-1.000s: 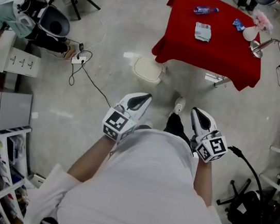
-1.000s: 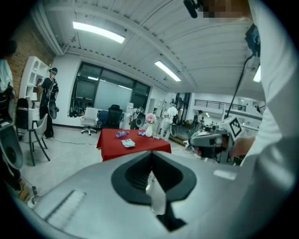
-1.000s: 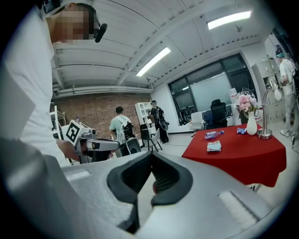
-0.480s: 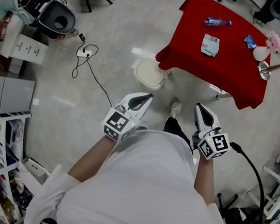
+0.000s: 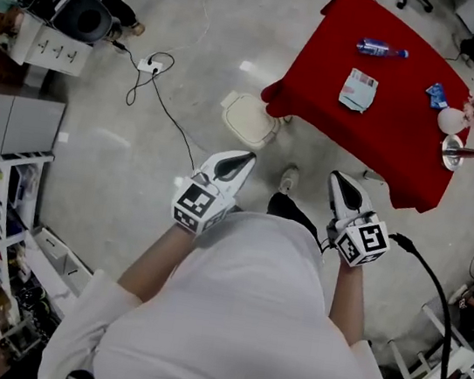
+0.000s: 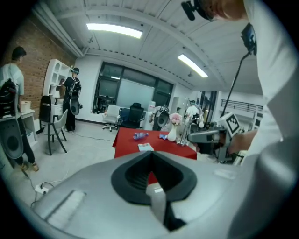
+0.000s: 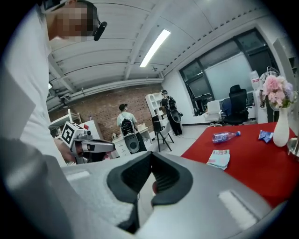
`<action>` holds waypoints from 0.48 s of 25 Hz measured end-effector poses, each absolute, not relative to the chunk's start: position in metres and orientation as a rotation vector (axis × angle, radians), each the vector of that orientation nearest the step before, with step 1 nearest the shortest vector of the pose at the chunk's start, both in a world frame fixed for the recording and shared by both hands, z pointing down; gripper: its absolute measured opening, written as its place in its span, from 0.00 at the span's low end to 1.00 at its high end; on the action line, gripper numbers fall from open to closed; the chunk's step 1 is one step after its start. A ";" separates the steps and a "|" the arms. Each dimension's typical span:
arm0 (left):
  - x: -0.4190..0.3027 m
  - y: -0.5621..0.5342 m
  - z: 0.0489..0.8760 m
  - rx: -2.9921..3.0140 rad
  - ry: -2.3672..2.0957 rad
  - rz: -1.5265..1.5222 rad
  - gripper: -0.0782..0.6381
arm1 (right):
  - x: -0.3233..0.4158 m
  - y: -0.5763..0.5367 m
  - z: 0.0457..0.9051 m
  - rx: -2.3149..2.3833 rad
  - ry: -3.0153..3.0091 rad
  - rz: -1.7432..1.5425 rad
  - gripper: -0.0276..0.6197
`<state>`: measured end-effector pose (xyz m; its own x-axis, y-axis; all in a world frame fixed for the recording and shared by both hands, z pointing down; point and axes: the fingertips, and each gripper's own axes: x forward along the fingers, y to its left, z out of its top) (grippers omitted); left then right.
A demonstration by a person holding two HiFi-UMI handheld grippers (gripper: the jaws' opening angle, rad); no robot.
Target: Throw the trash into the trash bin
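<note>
so far nothing's binned: your left gripper [image 5: 245, 155] and right gripper [image 5: 338, 177] sit pressed together, empty; clear plastic bottle [image 5: 380, 48] lies on red-clothed table [image 5: 395, 137].

- My left gripper [image 6: 150, 155] has its jaws together at the tips, and nothing is between them.
- Beyond them I see a red table [image 6: 124, 140] with a bottle [image 6: 140, 135], a flat pack [image 6: 145, 147] and a vase [image 6: 172, 135] of pink flowers.
- At the right, a hand [image 6: 240, 140] holds the right gripper [image 6: 189, 138].
- Two persons [image 6: 72, 95] stand far left.
</note>
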<state>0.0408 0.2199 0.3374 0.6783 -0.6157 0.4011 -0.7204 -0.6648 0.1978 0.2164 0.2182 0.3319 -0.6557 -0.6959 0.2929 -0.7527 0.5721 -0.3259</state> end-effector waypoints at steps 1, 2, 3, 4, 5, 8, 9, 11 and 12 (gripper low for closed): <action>0.045 0.214 0.341 2.538 -1.071 0.438 0.11 | 0.222 0.210 0.336 1.208 -2.665 0.637 0.04; 0.050 0.209 0.346 2.522 -1.090 0.445 0.11 | 0.227 0.203 0.341 1.179 -2.662 0.622 0.04; 0.054 0.205 0.351 2.504 -1.111 0.454 0.11 | 0.232 0.196 0.346 1.150 -2.658 0.607 0.04; 0.058 0.201 0.356 2.486 -1.132 0.464 0.11 | 0.237 0.189 0.351 1.124 -2.654 0.593 0.04; 0.061 0.197 0.361 2.467 -1.154 0.477 0.11 | 0.241 0.184 0.356 1.101 -2.651 0.581 0.04; 0.067 0.186 0.377 2.409 -1.212 0.520 0.11 | 0.249 0.169 0.368 1.042 -2.648 0.572 0.04; 0.068 0.182 0.382 2.393 -1.225 0.531 0.11 | 0.250 0.165 0.371 1.025 -2.648 0.576 0.04; 0.070 0.177 0.394 2.362 -1.244 0.552 0.11 | 0.250 0.160 0.377 0.999 -2.649 0.589 0.04; 0.070 0.174 0.401 2.345 -1.254 0.564 0.11 | 0.249 0.158 0.380 0.992 -2.650 0.597 0.04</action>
<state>0.0700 0.1744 0.4006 0.5110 -0.6753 0.5319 -0.8459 -0.5050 0.1715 0.2493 0.1581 0.3795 -0.7374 -0.5679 0.3657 -0.6699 0.6845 -0.2876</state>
